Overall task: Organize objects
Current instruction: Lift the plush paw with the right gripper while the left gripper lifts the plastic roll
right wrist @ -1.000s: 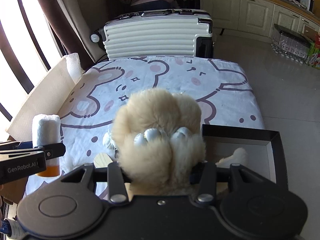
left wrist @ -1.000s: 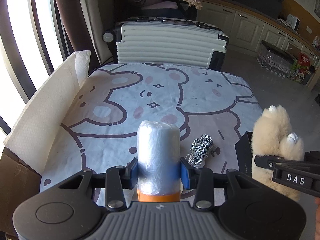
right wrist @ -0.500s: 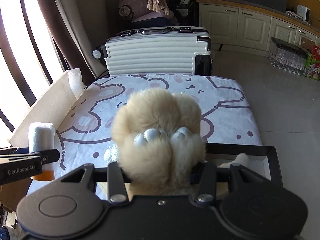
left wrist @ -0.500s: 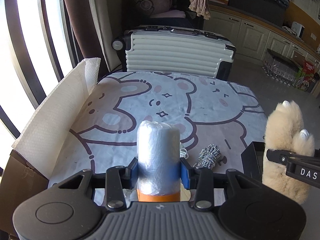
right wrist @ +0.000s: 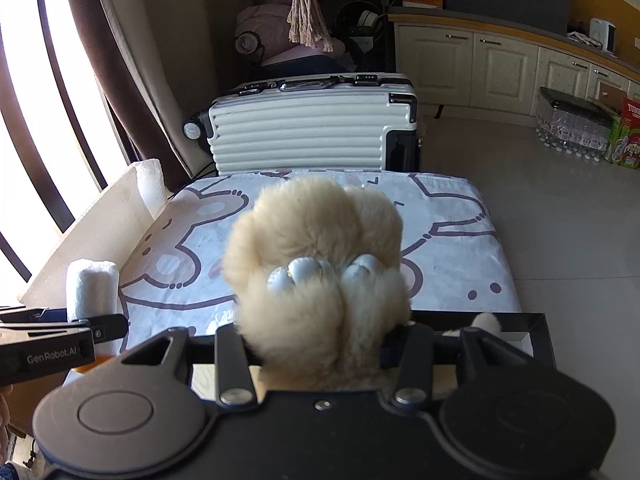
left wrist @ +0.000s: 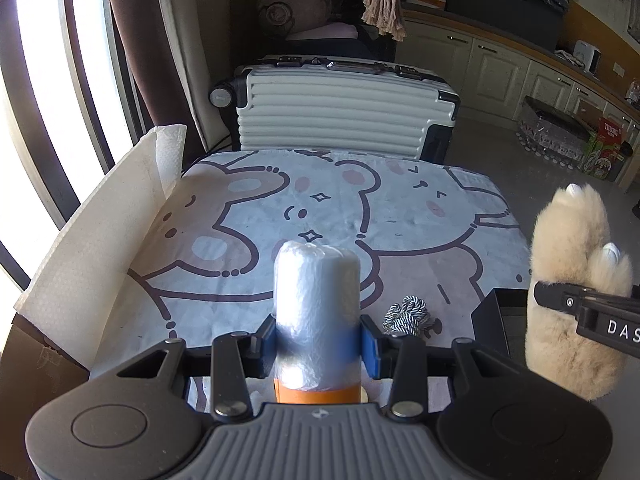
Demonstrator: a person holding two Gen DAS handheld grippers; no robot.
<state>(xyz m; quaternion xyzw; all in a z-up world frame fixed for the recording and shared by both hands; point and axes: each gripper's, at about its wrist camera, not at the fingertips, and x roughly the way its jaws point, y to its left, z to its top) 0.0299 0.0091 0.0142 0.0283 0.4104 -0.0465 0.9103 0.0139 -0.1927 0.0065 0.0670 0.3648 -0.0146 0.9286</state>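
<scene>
We see our left gripper (left wrist: 318, 344) pinching a roll of clear plastic bags (left wrist: 316, 300) upright between its 2 blue pads, the orange core showing at the bottom, held above the bear-print cloth (left wrist: 280, 216). Our right gripper (right wrist: 320, 350) is clamped on a fluffy cream paw plush (right wrist: 316, 276), claws facing us, raised over the near edge of the table beside a black box (right wrist: 536, 332). A black-and-white cord bundle (left wrist: 406, 314) lies on the cloth just left of that box. A white suitcase (left wrist: 340, 112) stands beyond the table.

Black box (right wrist: 536, 330) interior behind plush paw (right wrist: 316, 280)
</scene>
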